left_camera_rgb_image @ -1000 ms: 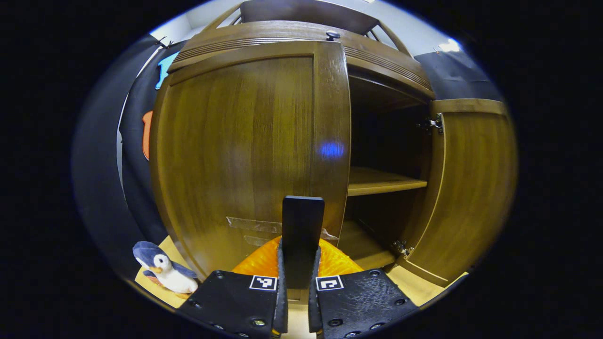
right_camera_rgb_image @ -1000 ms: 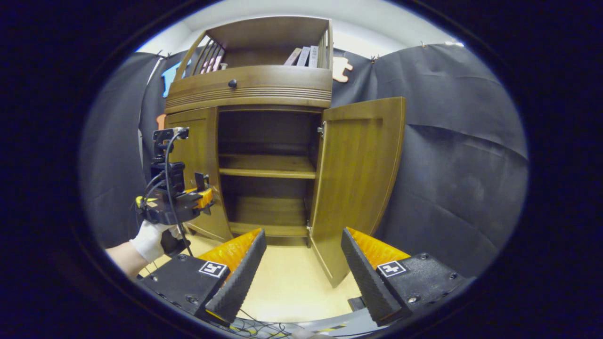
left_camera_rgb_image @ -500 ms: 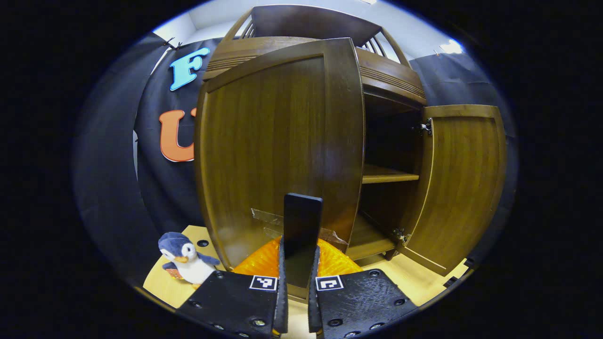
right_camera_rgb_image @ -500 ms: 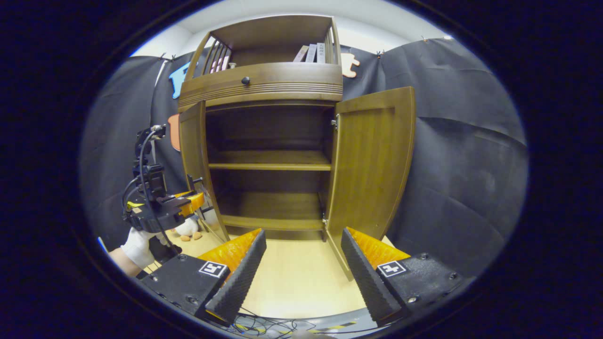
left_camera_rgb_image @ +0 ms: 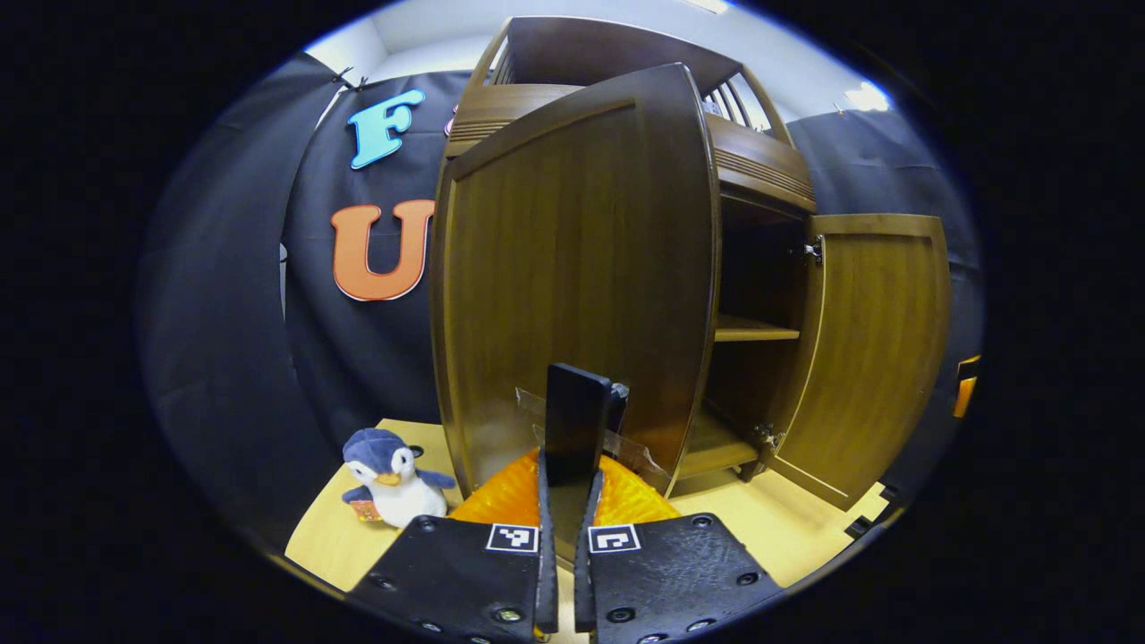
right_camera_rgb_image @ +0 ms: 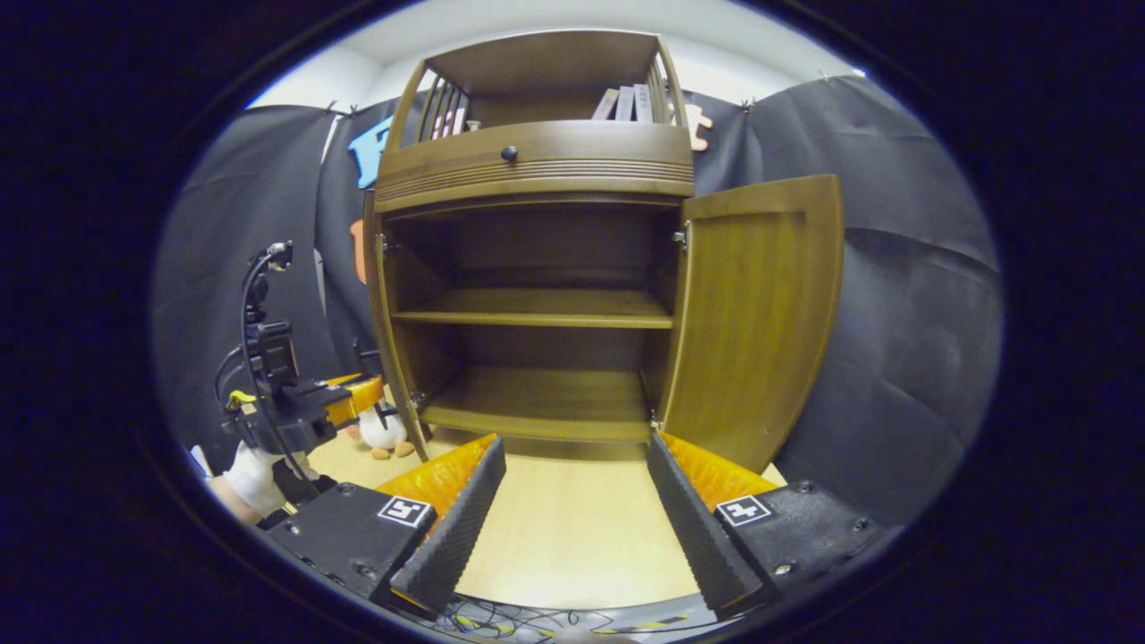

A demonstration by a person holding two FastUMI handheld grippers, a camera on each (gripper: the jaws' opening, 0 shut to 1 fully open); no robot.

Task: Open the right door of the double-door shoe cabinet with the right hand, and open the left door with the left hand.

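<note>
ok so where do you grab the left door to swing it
By the dark flat tab taped low on the left door, near its free edge. Come straight at the door's front so the tongs close on the tab's two broad faces. It juts out edge-on, while the rest of the panel is flat. The left tongs are shut on it that way.

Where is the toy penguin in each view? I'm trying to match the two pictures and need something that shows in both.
Left gripper view: the toy penguin sits on the floor at lower left, left of the open left door.
Right gripper view: the same penguin is small at lower left, partly behind the left gripper, beside that door's edge.
Shared landmark: the open right door.
</note>
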